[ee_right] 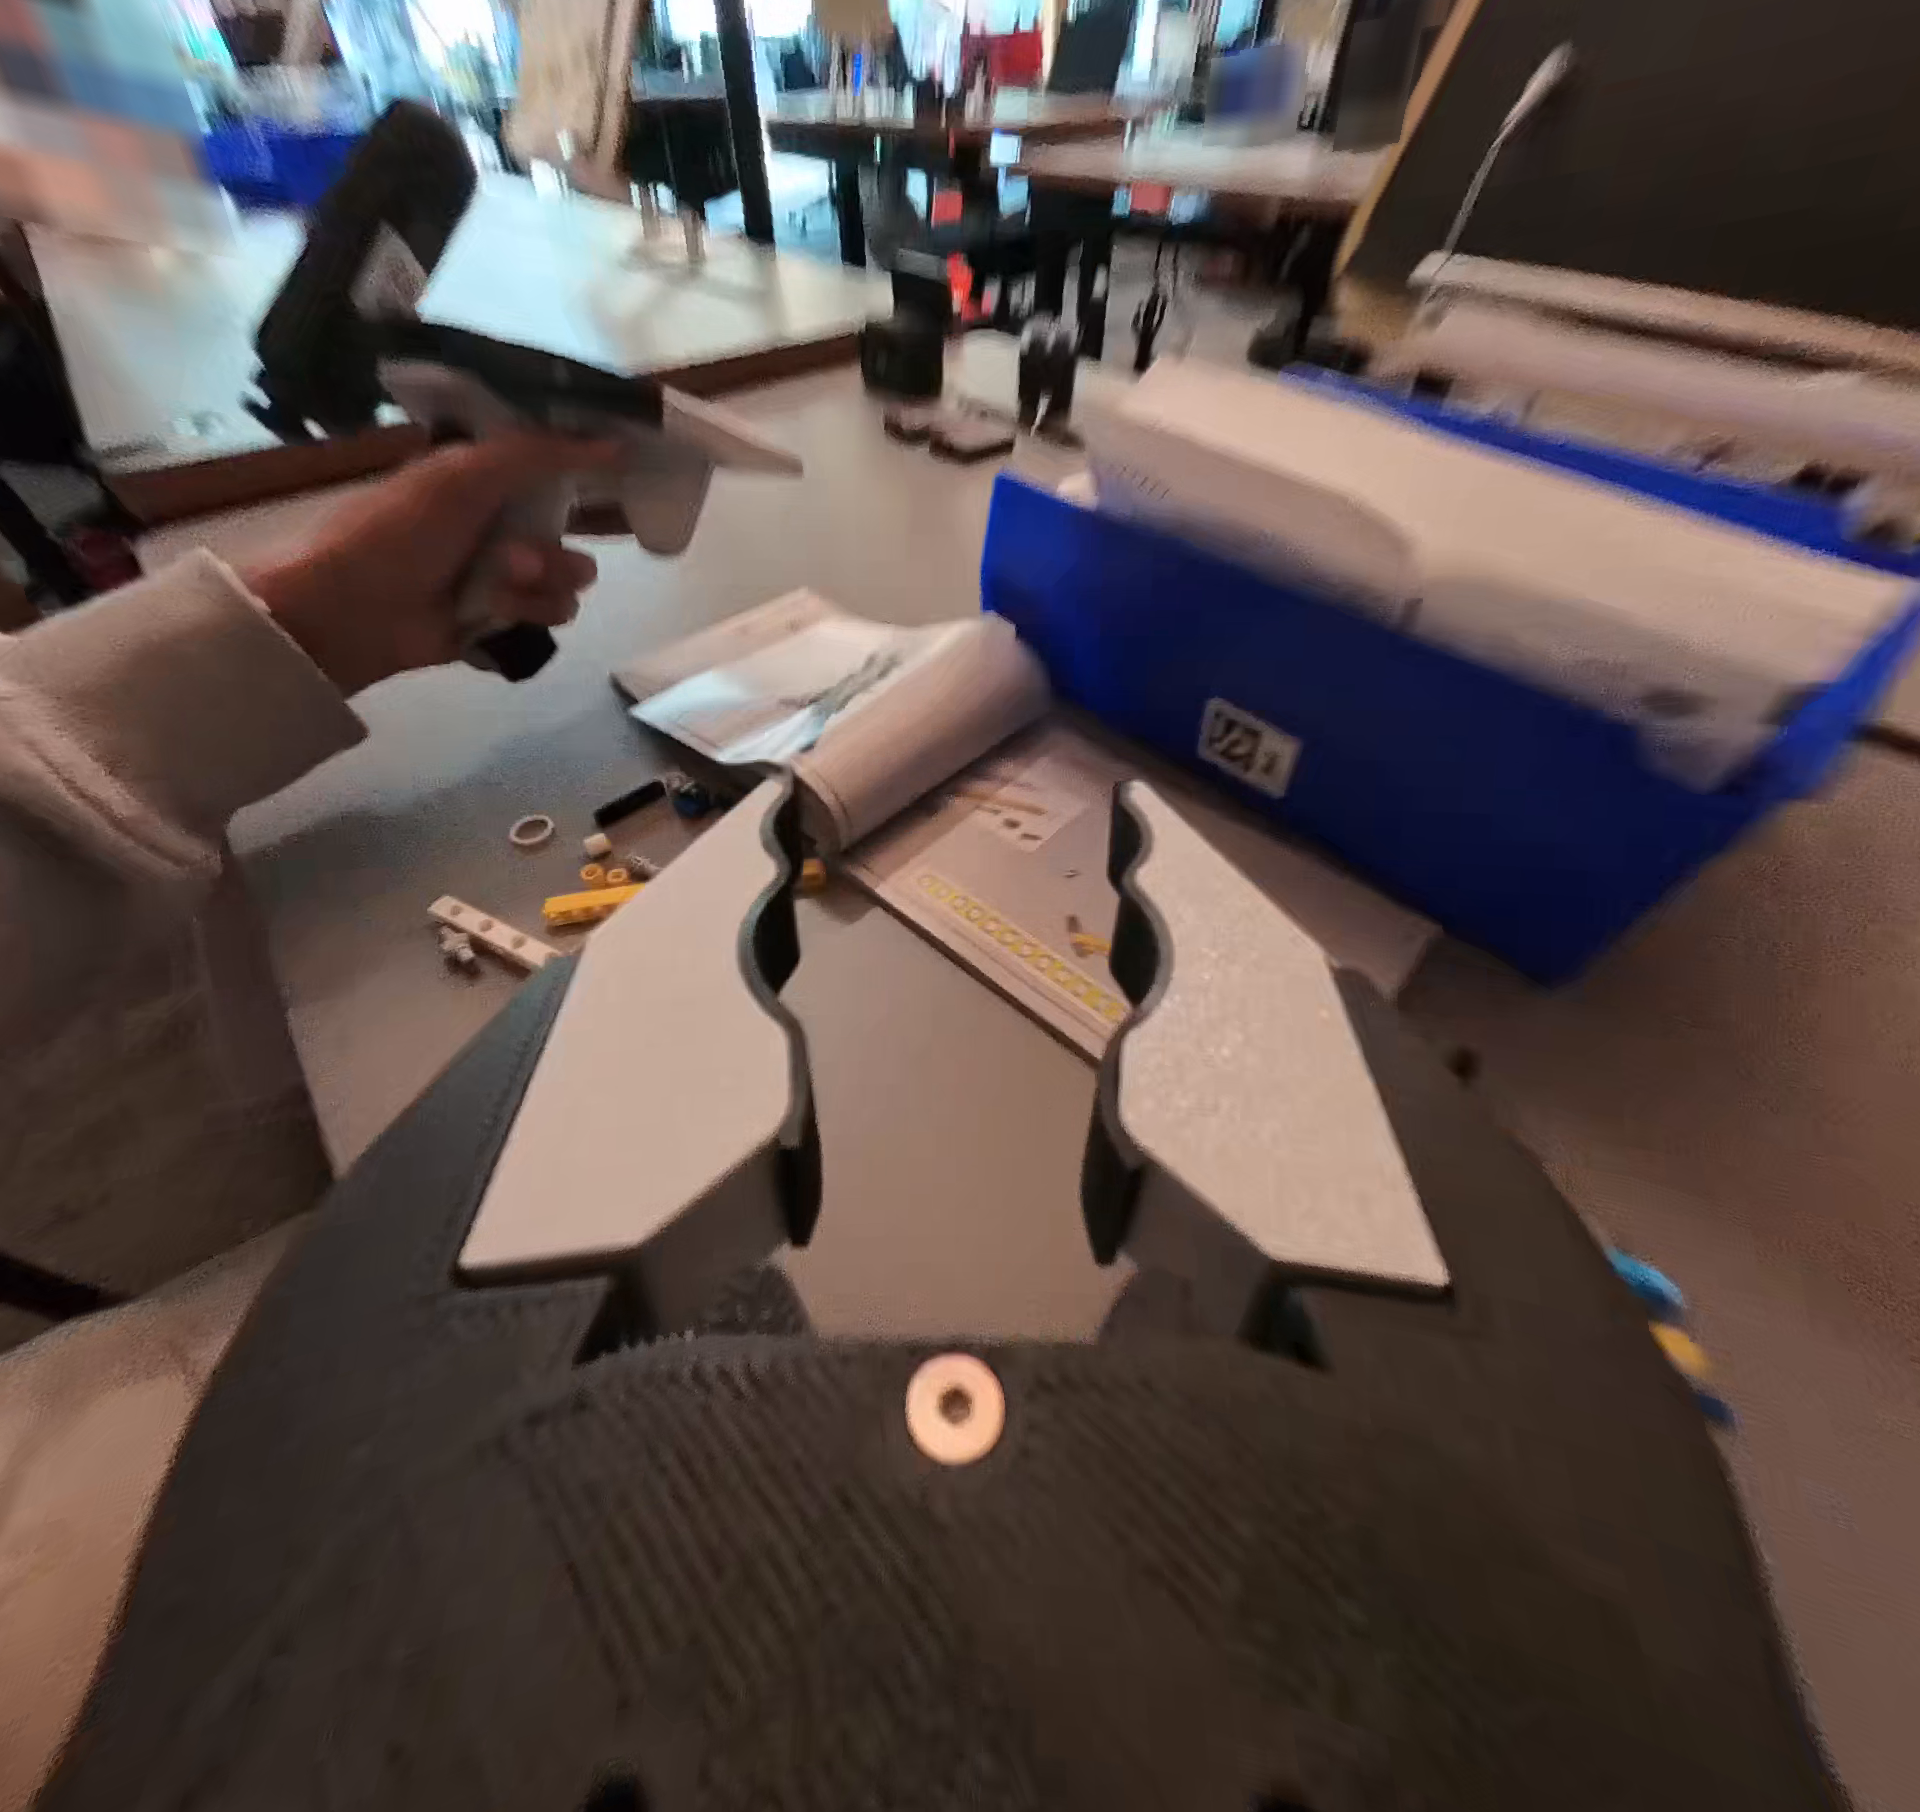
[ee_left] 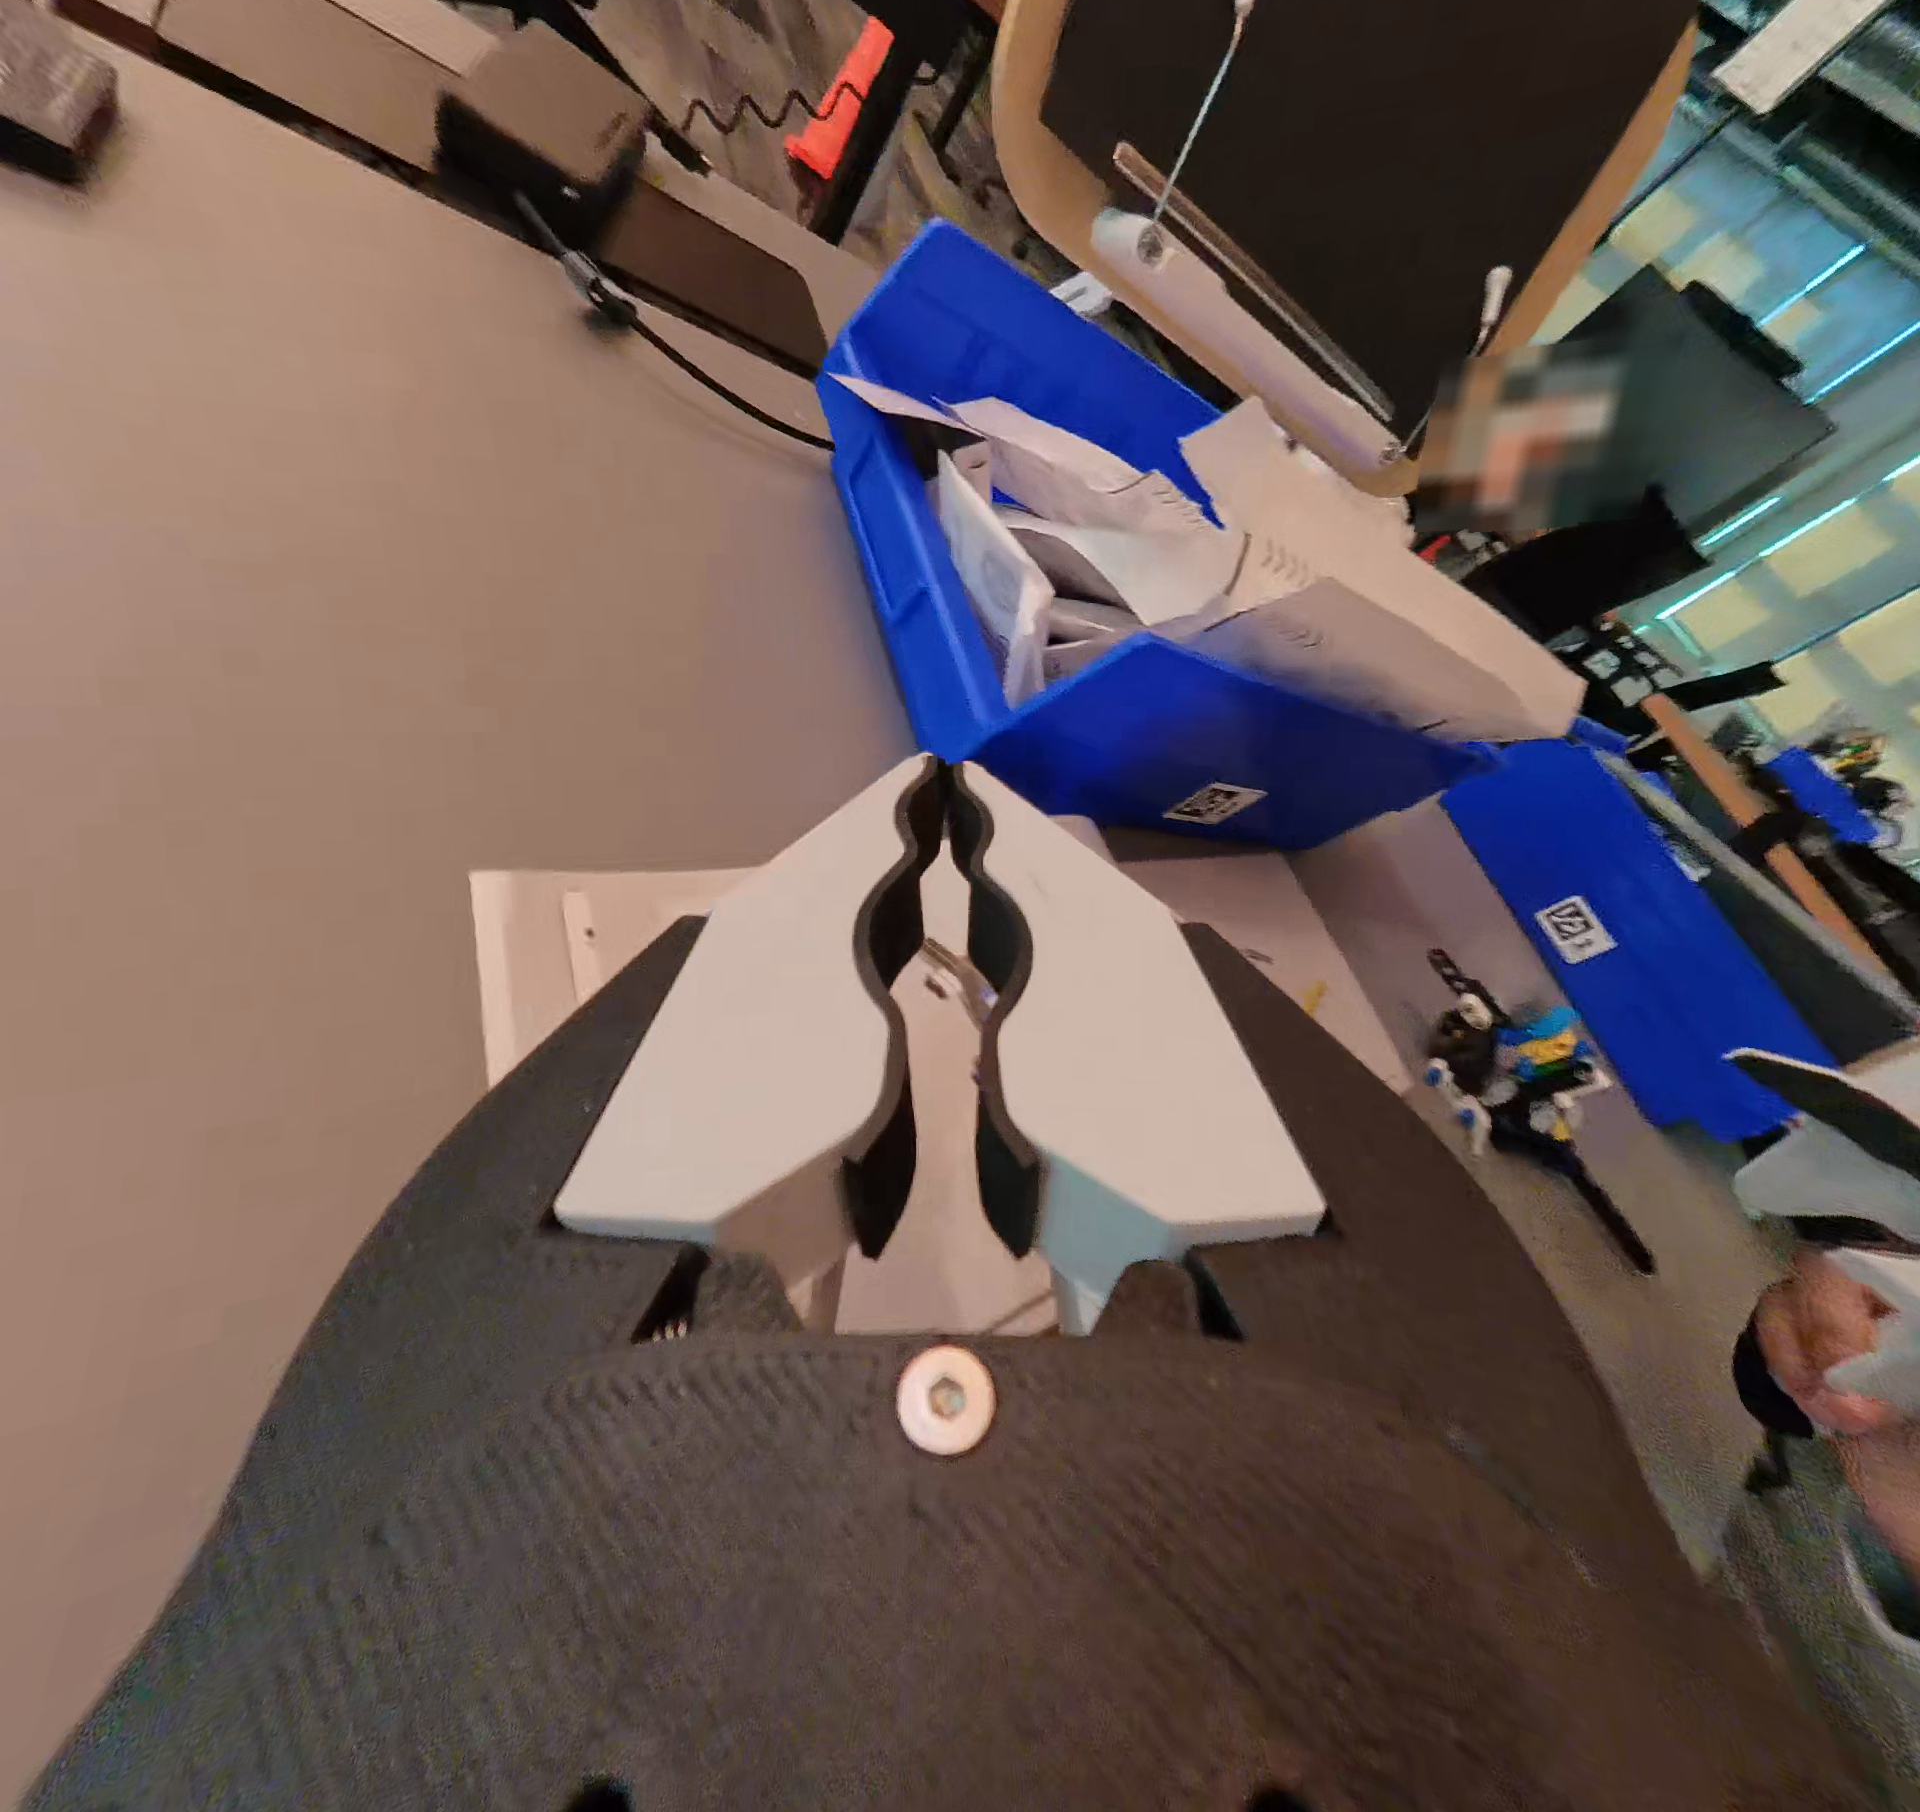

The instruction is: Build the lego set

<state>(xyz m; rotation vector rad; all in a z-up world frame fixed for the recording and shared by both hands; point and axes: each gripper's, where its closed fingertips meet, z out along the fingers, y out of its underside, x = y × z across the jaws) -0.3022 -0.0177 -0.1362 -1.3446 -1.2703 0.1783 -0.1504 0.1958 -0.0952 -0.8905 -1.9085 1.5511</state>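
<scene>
Lego pieces (ee_right: 582, 905), yellow, white and black, are scattered loose on the grey table (ee_right: 468, 754), just left of an open instruction booklet (ee_right: 831, 682). A partly built lego model (ee_left: 1507, 1066) is seen standing on the table near a blue bin (ee_left: 1195, 754) filled with papers. The left gripper (ee_left: 945, 775) is held raised above the table, its tips pressed together with nothing visible between them. The right gripper (ee_right: 951, 827) is spread wide and empty above the booklet's edge.
</scene>
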